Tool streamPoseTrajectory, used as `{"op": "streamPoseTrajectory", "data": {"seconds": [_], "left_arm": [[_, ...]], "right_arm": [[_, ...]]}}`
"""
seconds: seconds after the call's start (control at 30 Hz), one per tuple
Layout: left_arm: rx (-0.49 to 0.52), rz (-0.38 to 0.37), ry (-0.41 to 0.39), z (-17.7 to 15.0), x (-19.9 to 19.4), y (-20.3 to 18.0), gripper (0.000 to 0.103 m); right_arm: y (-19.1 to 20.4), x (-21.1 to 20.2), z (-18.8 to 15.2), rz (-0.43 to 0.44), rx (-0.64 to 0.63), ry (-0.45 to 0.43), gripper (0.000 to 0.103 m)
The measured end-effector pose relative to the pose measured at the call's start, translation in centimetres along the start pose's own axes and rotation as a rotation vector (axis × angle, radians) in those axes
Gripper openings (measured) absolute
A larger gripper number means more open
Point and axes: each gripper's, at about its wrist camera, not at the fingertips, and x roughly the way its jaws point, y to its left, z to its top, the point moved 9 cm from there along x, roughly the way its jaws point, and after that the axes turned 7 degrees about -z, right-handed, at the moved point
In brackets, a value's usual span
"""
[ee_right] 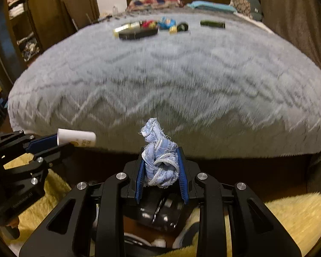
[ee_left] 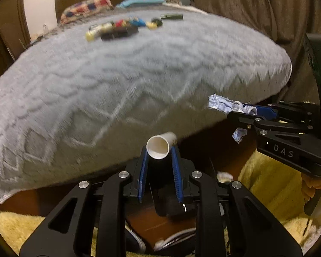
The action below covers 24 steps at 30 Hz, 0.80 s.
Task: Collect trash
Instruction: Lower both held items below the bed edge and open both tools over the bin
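Both your grippers are loaded, off the bed's near edge.
Your left gripper [ee_left: 159,155] clamps a white paper cup [ee_left: 160,145], its mouth facing the left camera; the right view shows it lying level; your right gripper [ee_right: 160,160] pinches a crumpled blue rag [ee_right: 159,156], standing upright.

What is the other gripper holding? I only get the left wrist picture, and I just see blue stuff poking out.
Observer: The right gripper is shut on a crumpled blue cloth scrap.
Operator: Is anything under it?
Observer: A shiny black bin sits right below its fingers.
Operator: What does my cup look like from there?
Observer: The white paper cup lies sideways, with a yellow print on its side.
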Motion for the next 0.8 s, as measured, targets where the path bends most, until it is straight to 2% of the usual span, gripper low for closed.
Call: {"op": "streamPoseTrajectory", "data": {"seconds": [0.27,0.43,0.8], "left_arm": [[-0.003,-0.035,0.143,-3.7,4.5,-0.8,0.019],[-0.011,-0.045,0.229,-5.8,7.3,-0.8,0.019],[-0.032,-0.084,0.296,-7.1,9.9,-1.0,0.019]], "right_arm": [[0.2,4.1,-4.1,0.058,0.053,0.179,0.028],[0.1,6.1,-5.5,0.047,0.062,0.236,0.029],[-0.1,8.2,-7.2,0.069,0.098,0.309,0.031]]}}
